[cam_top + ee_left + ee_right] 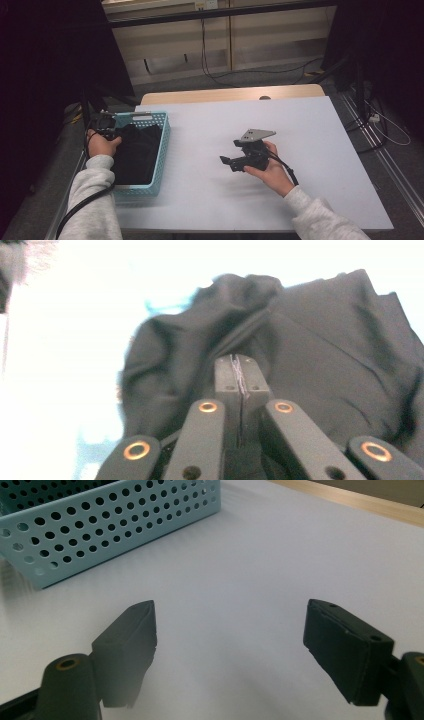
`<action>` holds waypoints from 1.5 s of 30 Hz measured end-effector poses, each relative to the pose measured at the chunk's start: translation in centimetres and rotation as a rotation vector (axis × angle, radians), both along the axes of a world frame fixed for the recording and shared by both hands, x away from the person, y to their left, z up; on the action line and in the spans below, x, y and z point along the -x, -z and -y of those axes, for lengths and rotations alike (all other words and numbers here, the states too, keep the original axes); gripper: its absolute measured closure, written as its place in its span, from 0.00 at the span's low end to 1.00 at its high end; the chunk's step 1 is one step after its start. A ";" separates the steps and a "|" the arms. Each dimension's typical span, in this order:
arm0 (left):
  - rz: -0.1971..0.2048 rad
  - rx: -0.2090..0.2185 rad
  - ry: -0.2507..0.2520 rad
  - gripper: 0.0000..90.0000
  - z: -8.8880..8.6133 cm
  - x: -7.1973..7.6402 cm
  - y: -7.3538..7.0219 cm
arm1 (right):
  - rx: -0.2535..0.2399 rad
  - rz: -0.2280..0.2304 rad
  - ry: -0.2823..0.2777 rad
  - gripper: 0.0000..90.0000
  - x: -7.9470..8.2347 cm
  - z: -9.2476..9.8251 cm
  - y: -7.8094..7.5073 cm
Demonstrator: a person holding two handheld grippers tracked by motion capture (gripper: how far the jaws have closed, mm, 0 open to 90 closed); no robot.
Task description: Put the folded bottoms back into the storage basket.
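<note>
— So what is the left tool (239,371) doing in the turquoise perforated basket (162,150) at the left edge of the table (310,150)?

— Its jaws are pressed together, and they look to be pinching a fold of the black garment (300,355) that lies crumpled in the basket, though the cloth between the pads is hard to make out.

— How should the lift go?

— I'd raise it straight up until the cloth clears the basket wall, so that it doesn't snag, then carry it toward the middle of the table. The right tool (230,650) waits there over bare table, jaws spread and empty, ready to catch a second edge.

— Which way does the garment run?

— Bunched as it is, its length seems to follow the basket's long side, from the near edge toward the far edge; it has no clear heading.
</note>
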State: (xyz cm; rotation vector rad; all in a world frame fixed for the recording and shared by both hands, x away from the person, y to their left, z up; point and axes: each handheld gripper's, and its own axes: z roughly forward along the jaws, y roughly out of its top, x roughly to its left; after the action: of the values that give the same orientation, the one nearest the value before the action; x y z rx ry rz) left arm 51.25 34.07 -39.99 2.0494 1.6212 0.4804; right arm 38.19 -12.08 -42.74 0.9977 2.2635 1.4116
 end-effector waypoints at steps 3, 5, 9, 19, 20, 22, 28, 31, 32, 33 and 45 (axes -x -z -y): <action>0.007 -0.025 -0.020 1.00 -0.4 0.1 -0.2 | 0.001 -0.001 0.000 0.23 0.0 0.0 0.0; 0.015 -0.007 -0.026 1.00 -0.7 0.1 -0.2 | 0.003 0.000 -0.001 0.23 0.0 0.0 0.0; 0.014 0.008 -0.023 1.00 -0.5 0.3 -0.2 | 0.006 0.000 -0.003 0.23 0.0 -0.1 0.0; 0.019 0.044 0.040 0.99 1.4 1.4 -1.1 | 0.014 -0.002 0.005 0.23 0.3 0.3 0.0; 0.012 0.047 0.054 0.99 1.7 1.6 -0.9 | 0.014 -0.002 0.003 0.23 0.3 0.4 0.0; -0.017 0.058 0.070 1.00 2.5 1.8 0.0 | 0.012 -0.002 0.006 0.23 0.5 0.6 0.0; -0.097 0.028 0.064 1.00 2.7 2.1 2.5 | 0.012 -0.001 0.007 0.23 0.7 0.9 0.0; -0.104 0.046 0.035 1.00 2.4 2.5 2.8 | 0.014 0.002 0.007 0.23 0.9 1.0 0.0; -0.114 0.039 0.034 1.00 2.4 2.7 2.8 | 0.014 0.003 0.006 0.23 0.9 1.1 0.0; -0.119 0.037 0.029 1.00 2.3 2.8 2.8 | 0.013 0.001 0.005 0.23 0.9 1.2 0.0; -0.066 0.090 0.031 0.89 2.5 3.3 0.9 | 0.018 0.005 0.010 0.23 1.2 1.7 -0.1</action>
State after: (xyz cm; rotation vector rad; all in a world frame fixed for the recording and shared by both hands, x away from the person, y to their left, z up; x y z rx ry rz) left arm 47.97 31.55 -40.90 2.0397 1.6166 0.3263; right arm 36.99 -13.76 -42.62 0.9975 2.2605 1.3852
